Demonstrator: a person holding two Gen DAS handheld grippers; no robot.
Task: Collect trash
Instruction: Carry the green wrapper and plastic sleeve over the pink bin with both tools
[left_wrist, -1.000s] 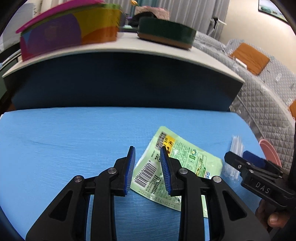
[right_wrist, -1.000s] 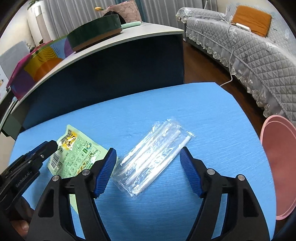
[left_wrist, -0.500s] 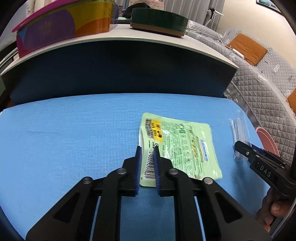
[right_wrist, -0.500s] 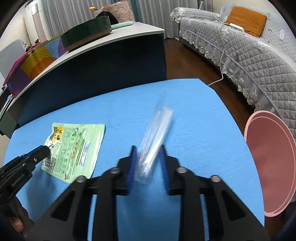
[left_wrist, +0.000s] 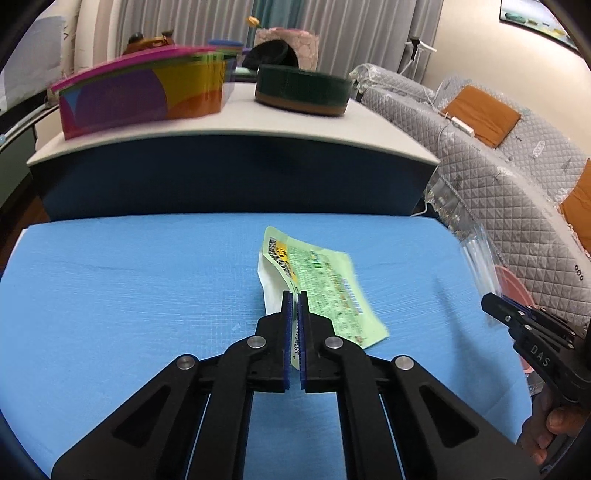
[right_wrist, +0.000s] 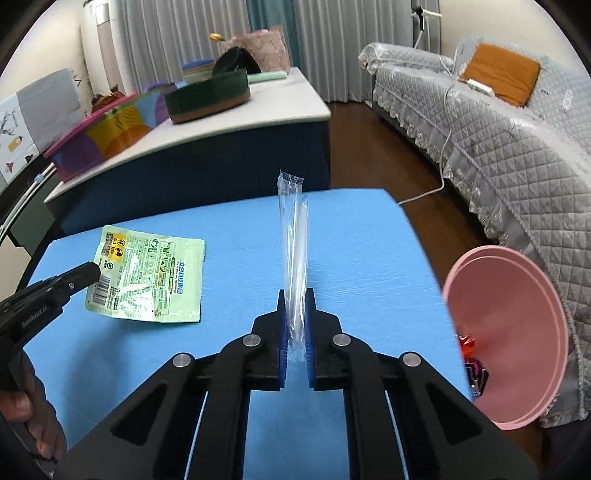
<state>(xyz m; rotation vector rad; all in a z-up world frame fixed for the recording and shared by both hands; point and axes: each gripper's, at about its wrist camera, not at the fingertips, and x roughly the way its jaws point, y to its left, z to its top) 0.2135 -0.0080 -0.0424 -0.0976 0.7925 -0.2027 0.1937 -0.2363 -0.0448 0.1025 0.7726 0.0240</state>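
Observation:
A green snack packet (left_wrist: 325, 291) hangs lifted off the blue table (left_wrist: 129, 295), and my left gripper (left_wrist: 294, 295) is shut on its near edge. From the right wrist view the packet (right_wrist: 147, 280) floats flat just above the cloth, with the left gripper (right_wrist: 88, 271) at its corner. My right gripper (right_wrist: 295, 293) has its jaws closing on a clear plastic wrapper (right_wrist: 293, 240), which stands upright between the pads, raised off the table. In the left wrist view that wrapper (left_wrist: 480, 258) sticks up from the right gripper (left_wrist: 493, 304) at the far right.
A pink bin (right_wrist: 509, 332) stands off the table's right edge with some bright scraps inside. Behind the table is a dark cabinet (left_wrist: 236, 177) bearing a colourful box (left_wrist: 144, 96) and a green round tin (left_wrist: 303, 88). A grey quilted sofa (right_wrist: 517, 155) runs along the right.
Both grippers closed, the left on the green packet and the right on the clear wrapper, and both rose, lifting the packet and wrapper off the table.

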